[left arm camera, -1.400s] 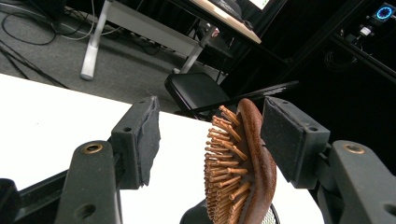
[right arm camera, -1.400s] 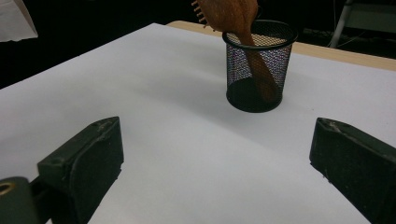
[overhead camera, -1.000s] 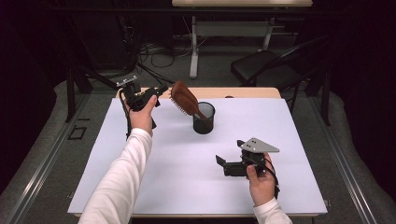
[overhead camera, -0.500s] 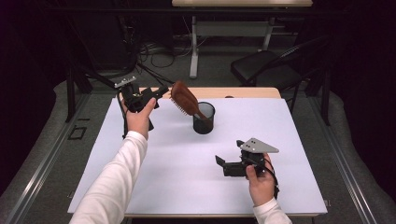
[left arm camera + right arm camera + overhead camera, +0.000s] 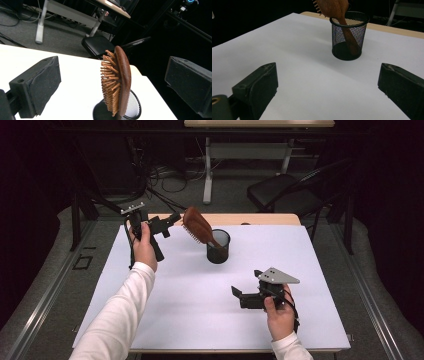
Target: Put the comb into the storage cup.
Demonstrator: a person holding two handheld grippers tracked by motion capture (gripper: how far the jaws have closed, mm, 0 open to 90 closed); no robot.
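A brown wooden hairbrush point(image 5: 197, 226) stands handle-down in a black mesh cup point(image 5: 218, 247) at the back middle of the white table point(image 5: 165, 320), its head leaning left. My left gripper point(image 5: 172, 218) hovers just left of the brush head. Its jaws have just been opening and are now open. In the left gripper view the brush point(image 5: 121, 82) stands between the wide-apart pads point(image 5: 47, 85), touching neither, bristles toward the left pad. My right gripper point(image 5: 236, 294) rests open near the front right, pointing toward the cup point(image 5: 349, 37) and brush point(image 5: 337, 7), with nothing between its jaws.
A black chair point(image 5: 285, 195) and a desk's legs point(image 5: 207, 175) stand beyond the table's far edge, with cables point(image 5: 165, 180) on the floor. A wooden strip point(image 5: 260, 219) shows at the table's back edge. The white surface is bare around the cup.
The left gripper's jaws have spread away from the brush head, and the brush stays leaning in the cup. The right hand has not moved.
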